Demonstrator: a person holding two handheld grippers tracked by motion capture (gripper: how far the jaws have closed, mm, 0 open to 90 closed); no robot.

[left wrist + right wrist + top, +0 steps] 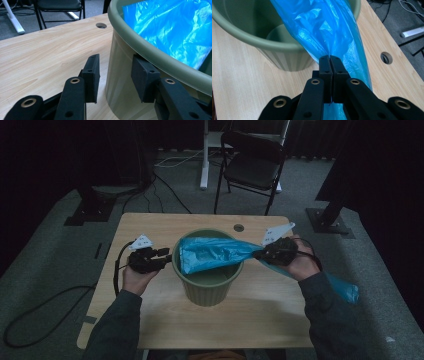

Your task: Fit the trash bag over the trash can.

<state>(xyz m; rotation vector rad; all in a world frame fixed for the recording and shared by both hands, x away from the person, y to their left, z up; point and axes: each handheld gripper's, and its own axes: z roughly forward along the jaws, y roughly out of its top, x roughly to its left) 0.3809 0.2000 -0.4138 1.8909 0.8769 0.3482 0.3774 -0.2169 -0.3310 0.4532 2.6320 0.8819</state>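
While its two black jaws press flat together in the lower middle of the right gripper view, the right gripper (329,58) pinches a fold of the blue plastic bag (324,27), which rises from the pads toward the top of the frame and drapes over the rim of the green bin (249,37). In the high view that gripper (261,254) sits right of centre, with the bag (215,254) stretched leftward from it across the bin's mouth and a loose tail of the same plastic trailing toward the lower right past the person's sleeve.

At the left of centre in the high view, the left gripper (167,254) points at the bin's (212,290) outer wall. Its own view shows the jaws standing well apart, gripping nothing: the left pad hangs over the wooden table (45,52), while the right pad lies just under the bin's (120,70) rim, close against the wall; whether it touches I cannot tell. Blue plastic (172,27) fills the bin's opening at the upper right of that view.

Beyond the table's (165,300) far edge, at the top of the high view, stands a black folding chair (252,162).
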